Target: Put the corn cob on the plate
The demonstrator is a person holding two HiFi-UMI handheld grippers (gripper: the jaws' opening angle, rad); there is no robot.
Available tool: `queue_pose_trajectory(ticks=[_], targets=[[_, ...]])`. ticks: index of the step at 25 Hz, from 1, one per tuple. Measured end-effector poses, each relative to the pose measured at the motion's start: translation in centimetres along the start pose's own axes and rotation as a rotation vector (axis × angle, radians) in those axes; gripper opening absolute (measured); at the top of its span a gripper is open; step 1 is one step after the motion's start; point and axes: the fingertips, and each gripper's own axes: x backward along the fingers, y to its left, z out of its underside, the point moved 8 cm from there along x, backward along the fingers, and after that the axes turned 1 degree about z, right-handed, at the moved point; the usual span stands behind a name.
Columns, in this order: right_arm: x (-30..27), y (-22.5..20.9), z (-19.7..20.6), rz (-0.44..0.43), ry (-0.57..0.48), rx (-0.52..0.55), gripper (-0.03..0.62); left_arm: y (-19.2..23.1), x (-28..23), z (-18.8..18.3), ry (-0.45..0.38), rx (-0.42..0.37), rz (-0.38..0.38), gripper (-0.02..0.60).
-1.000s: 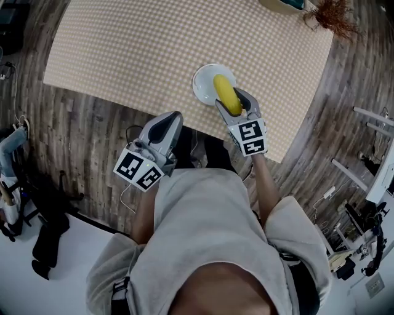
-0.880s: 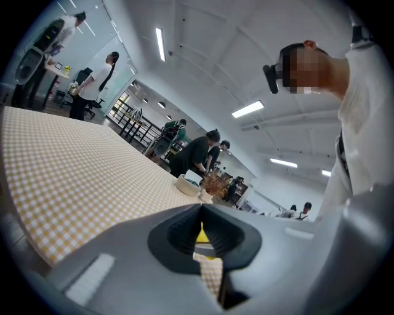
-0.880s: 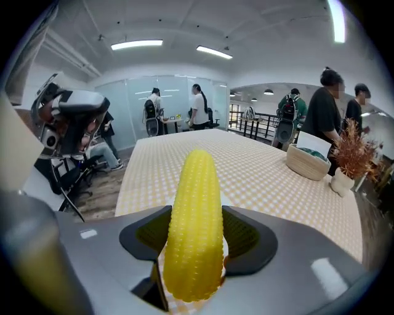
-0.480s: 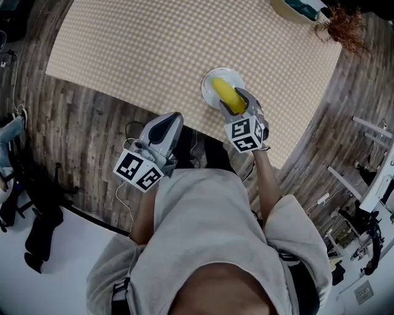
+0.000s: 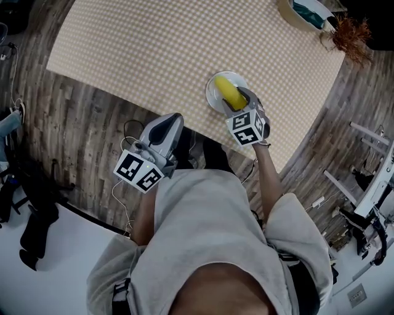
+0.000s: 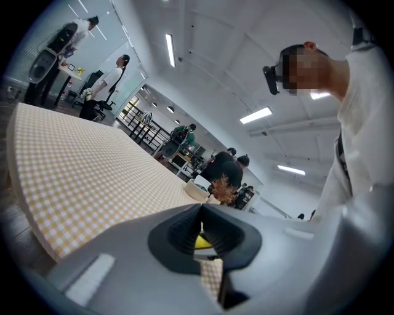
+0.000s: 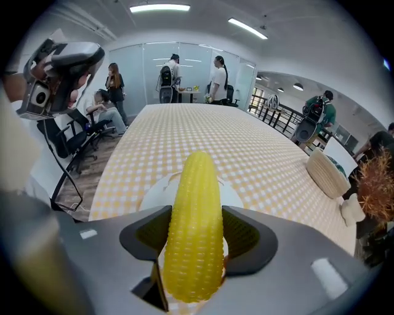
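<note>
Coming down lower than a moment ago, the right tool (image 5: 237, 103) is bringing the corn cob (image 5: 228, 92) closer to the white plate (image 5: 213, 93). That means the job is nearly done, I think. The cob only needs to go down the last little bit and be let go.

The right tool's two jaws are squeezing the fat end of the corn cob (image 7: 196, 234) from both sides, with its pointy end sticking out over the plate (image 7: 154, 192). I cannot tell if the cob is touching the plate yet. Nothing else is lying on the plate.

The left tool (image 5: 165, 128) is waiting near the person's body, at the edge of the surface (image 5: 154, 49). Its jaws are pressed together with nothing in them.

Far off at the corner, a basket (image 5: 294, 13) is holding a blue-green thing (image 5: 308, 10).
</note>
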Motion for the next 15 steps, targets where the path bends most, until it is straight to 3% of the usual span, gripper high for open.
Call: queue_pose_trajectory(ticks=[15], targets=[[-2.0, -0.5, -0.1, -0.103, 0.065, -0.045, 0.259, 0.8, 0.3, -0.9, -0.024, 0.011, -0.014, 0.008]])
